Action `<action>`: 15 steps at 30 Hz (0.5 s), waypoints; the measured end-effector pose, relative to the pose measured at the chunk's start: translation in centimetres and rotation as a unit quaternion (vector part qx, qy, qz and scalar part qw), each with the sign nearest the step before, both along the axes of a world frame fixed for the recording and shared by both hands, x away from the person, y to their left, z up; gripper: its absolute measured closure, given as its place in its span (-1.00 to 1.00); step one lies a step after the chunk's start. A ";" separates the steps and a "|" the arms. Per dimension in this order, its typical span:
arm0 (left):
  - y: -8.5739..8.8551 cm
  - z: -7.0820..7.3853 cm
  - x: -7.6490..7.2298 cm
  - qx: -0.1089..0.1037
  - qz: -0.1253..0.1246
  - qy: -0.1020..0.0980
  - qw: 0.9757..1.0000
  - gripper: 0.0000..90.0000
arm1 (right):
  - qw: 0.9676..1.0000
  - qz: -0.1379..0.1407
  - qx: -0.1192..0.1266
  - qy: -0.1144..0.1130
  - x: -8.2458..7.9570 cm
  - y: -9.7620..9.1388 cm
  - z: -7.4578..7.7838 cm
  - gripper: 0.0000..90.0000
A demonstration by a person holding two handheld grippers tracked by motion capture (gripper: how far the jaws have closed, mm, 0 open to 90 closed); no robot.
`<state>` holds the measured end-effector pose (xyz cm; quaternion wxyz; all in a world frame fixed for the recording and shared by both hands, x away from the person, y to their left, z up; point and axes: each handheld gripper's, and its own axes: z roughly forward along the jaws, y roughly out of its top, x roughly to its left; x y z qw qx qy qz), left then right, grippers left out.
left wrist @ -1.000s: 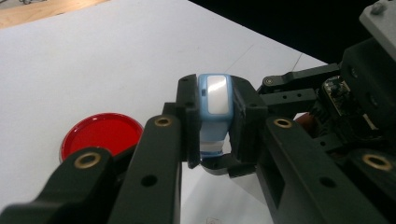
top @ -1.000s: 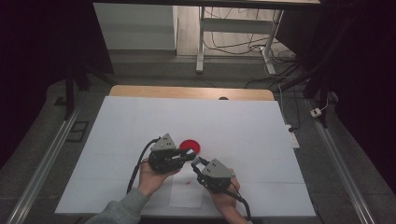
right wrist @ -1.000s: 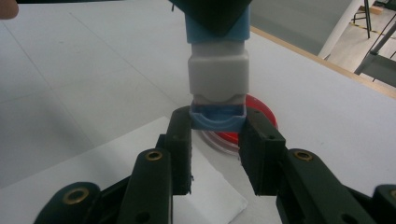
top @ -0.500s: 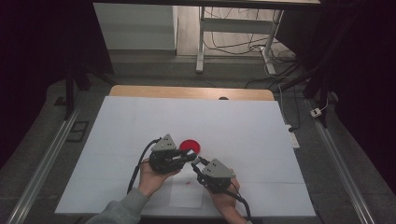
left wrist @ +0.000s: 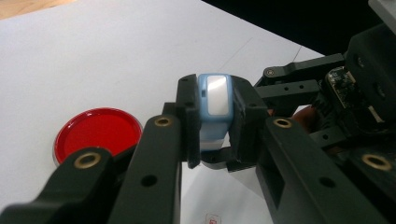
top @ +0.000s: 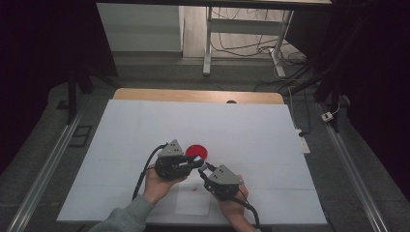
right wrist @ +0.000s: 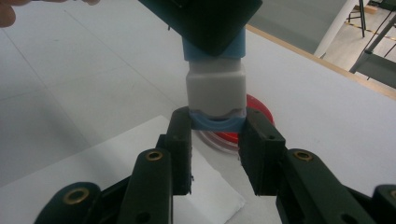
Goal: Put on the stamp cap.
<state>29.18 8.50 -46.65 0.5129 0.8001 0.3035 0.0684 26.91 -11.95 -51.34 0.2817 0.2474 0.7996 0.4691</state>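
Observation:
A small block with a white middle and pale blue ends [left wrist: 214, 100] is held between both grippers, just above the white table cover [top: 251, 130]. My left gripper [left wrist: 215, 121] is shut on one blue end. My right gripper [right wrist: 217, 126] is shut on the other blue end of the block [right wrist: 215, 88], and the left gripper's black body [right wrist: 205, 23] covers the block's top. In the high view the left gripper [top: 197, 162] and the right gripper [top: 203, 169] meet tip to tip near the table's front. A round red dish [top: 197, 151] lies flat right behind them.
A small slip of paper [top: 193, 203] lies on the cover near the front edge, under the hands. The table's wooden far edge [top: 193, 95] shows beyond the cover. Metal rails [top: 43, 169] run along both sides, and cables [top: 300, 96] lie on the floor behind.

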 end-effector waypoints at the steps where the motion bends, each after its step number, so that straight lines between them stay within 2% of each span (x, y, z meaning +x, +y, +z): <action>1: 0.0 0.0 0.0 0.000 0.000 0.000 1.000 0.68 | 1.000 0.000 -0.002 0.000 0.0 0.0 0.0 0.45; 15: 0.1 -0.3 0.1 0.000 -0.007 0.009 1.000 0.69 | 1.000 0.006 -0.016 -0.014 -0.2 0.1 0.0 0.45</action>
